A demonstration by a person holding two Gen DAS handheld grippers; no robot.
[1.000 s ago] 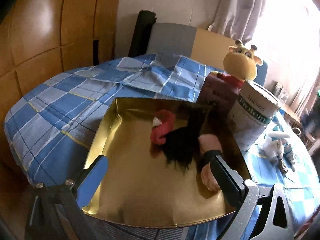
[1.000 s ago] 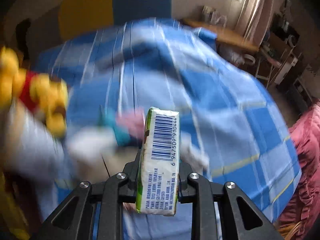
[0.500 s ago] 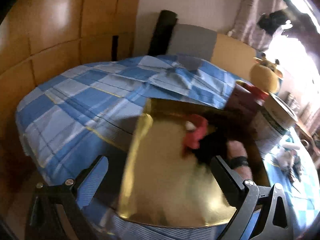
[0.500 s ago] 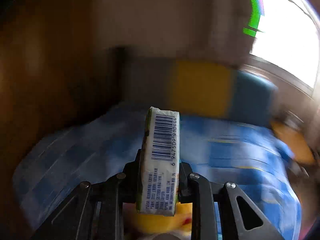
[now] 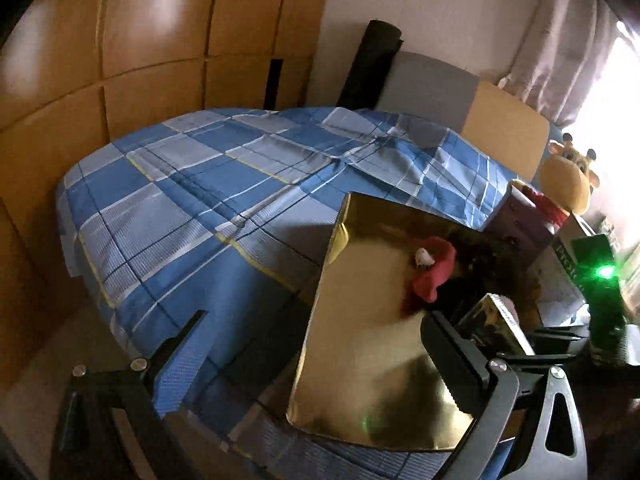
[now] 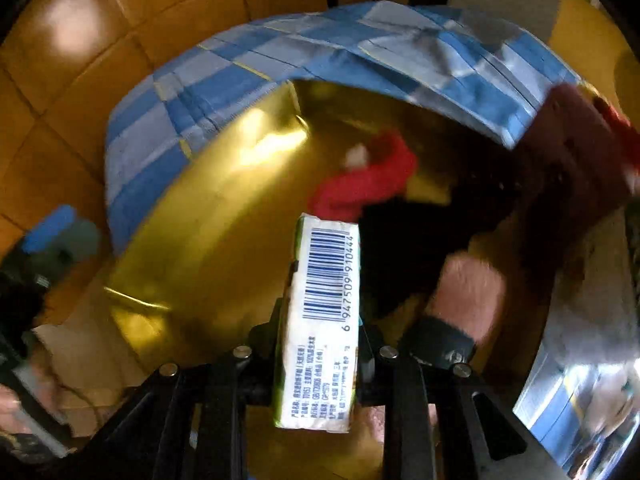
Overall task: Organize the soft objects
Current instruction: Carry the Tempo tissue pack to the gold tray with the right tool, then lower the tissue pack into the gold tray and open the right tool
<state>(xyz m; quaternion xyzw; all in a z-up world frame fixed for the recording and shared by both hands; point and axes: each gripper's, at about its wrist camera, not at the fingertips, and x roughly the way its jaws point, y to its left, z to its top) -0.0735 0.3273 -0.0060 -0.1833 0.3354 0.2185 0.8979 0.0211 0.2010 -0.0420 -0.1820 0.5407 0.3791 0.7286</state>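
Blue plaid bed [image 5: 208, 200] carries a gold tray [image 5: 372, 356] holding a red-and-black plush toy [image 6: 372, 184]. Right claw [image 6: 320, 344] is clamped on a white tissue pack [image 6: 320, 320], barcode up, held above the tray. Left claw [image 5: 312, 344] is spread wide, empty, at the tray's near edge.

Wood-panelled wall [image 5: 132, 48], blue checked tablecloth [image 5: 208, 184], grey-and-tan chair backs [image 5: 468, 108], pale curtain [image 5: 560, 52] beside bright window [image 5: 624, 92].
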